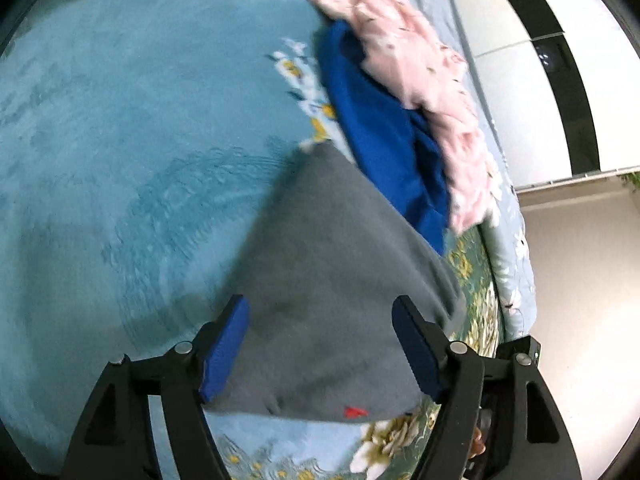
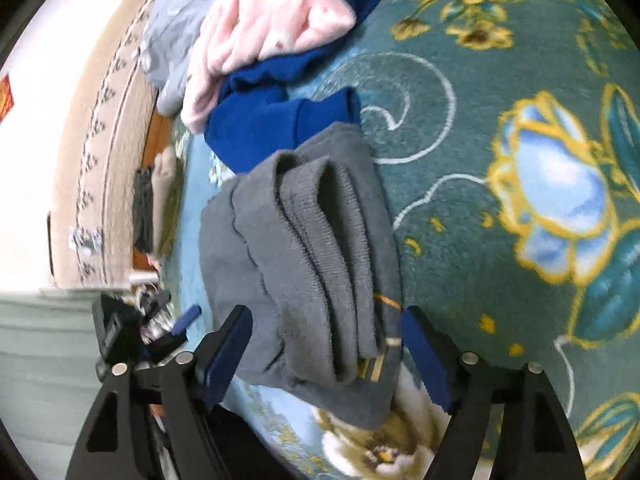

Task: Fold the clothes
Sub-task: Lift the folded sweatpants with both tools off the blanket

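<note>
L gripper [image 1: 320, 344] is hanging released, blue pads wide apart, w/ the folded grey garment [image 1: 332, 280] lying between and under them on the teal floral blanket [image 1: 120, 120]. R gripper [image 2: 326, 348] is likewise spread, gripping nothing, grey garment's ribbed edges stacked in front of it. Beyond, a blue garment [image 2: 276, 116] is lying beside the grey, w/ a pink garment [image 2: 272, 20] sitting on top of it. No containers showing.

Folded sweater [image 2: 312, 264] lies on bedspread [image 2: 500, 240], near its edge. Second garment [image 2: 276, 120] touches sweater's far side; a third [image 2: 276, 20] lies on it. Quilt [image 2: 180, 28] behind them
</note>
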Action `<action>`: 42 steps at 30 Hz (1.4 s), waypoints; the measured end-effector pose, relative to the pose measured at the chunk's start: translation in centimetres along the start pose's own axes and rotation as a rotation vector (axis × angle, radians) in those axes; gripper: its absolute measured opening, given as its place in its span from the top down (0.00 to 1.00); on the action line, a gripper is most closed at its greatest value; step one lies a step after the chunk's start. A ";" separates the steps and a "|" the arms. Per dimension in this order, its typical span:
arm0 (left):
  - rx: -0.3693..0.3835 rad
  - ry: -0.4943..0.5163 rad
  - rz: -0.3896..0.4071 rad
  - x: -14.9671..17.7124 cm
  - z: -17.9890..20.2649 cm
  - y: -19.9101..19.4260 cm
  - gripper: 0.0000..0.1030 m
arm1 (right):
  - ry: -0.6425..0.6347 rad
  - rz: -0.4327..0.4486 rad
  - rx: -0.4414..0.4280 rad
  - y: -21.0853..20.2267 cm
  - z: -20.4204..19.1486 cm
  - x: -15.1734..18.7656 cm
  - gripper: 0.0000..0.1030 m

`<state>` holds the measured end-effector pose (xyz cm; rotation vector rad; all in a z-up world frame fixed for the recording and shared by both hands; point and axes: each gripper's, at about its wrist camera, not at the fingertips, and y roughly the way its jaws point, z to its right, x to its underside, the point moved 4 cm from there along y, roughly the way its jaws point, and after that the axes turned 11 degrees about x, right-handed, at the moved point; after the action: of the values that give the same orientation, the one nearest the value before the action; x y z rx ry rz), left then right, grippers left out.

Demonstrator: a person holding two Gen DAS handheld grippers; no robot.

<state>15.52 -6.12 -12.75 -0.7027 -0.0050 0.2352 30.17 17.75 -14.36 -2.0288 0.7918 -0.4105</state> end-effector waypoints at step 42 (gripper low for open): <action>-0.199 0.052 -0.103 0.1 0.9 2.6 0.89 | 0.027 -0.008 0.044 1.7 -2.4 -1.9 0.67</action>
<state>15.04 -3.62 -13.75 -0.9037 -0.0150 0.1180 26.76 16.87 -14.41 -1.9901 0.7848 -0.4575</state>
